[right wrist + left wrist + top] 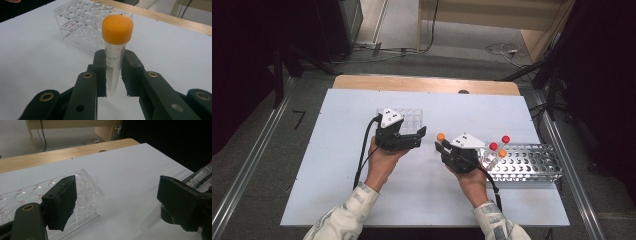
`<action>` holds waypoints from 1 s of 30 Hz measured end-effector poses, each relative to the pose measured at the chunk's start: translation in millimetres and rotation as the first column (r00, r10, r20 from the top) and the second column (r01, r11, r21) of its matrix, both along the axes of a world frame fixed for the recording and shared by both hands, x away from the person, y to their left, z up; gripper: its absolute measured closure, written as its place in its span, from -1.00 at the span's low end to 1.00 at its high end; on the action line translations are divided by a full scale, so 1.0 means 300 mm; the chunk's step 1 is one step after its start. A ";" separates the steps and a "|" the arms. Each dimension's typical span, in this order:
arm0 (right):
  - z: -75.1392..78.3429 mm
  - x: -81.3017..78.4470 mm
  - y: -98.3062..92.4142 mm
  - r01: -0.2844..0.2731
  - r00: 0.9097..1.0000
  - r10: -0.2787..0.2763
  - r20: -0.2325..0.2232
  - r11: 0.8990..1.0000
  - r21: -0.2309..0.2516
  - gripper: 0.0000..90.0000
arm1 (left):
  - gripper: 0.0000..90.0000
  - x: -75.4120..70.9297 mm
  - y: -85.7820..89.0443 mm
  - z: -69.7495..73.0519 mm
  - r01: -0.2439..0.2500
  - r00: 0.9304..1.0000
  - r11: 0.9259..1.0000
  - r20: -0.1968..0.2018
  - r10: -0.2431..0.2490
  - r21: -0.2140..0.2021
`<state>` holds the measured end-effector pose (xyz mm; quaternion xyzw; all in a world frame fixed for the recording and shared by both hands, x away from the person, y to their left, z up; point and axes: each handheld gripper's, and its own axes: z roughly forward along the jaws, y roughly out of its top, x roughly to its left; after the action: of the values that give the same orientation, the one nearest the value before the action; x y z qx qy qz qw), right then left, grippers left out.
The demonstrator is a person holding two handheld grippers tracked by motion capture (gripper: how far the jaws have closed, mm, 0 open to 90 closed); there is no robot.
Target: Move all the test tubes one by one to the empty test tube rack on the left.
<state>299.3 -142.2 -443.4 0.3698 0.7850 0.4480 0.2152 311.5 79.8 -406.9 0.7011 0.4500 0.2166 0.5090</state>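
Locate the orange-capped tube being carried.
The orange-capped tube sits upright in the right gripper, mid-table in the high view, between the clear rack and the metal rack.

Clear plastic tube [114, 65] with orange cap, upright, clamped between black jaws above the white table

A white table [337, 190] stood on grey flooring [257, 150]. Cables [507, 49] lay on the floor beyond it, beside what appeared to be pale wooden furniture [492, 12].
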 end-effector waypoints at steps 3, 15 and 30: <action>-0.010 0.012 0.014 -0.002 1.000 0.002 -0.008 1.000 -0.005 0.60 | -0.61 -0.009 -0.016 -0.001 0.025 1.000 1.000 0.003 -0.025 0.005; -0.015 0.015 0.061 -0.022 1.000 0.022 -0.013 1.000 -0.008 0.60 | -0.20 -0.040 -0.096 -0.019 0.125 0.992 0.991 0.015 -0.126 0.047; -0.005 0.007 0.076 -0.038 0.999 0.038 -0.008 0.999 0.002 0.60 | 0.47 -0.038 -0.104 -0.034 0.160 0.987 0.986 0.002 -0.160 0.050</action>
<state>301.4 -119.4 -444.8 0.3566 0.7924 0.4514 0.2032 300.2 48.7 -417.2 0.7467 0.3849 0.1883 0.5087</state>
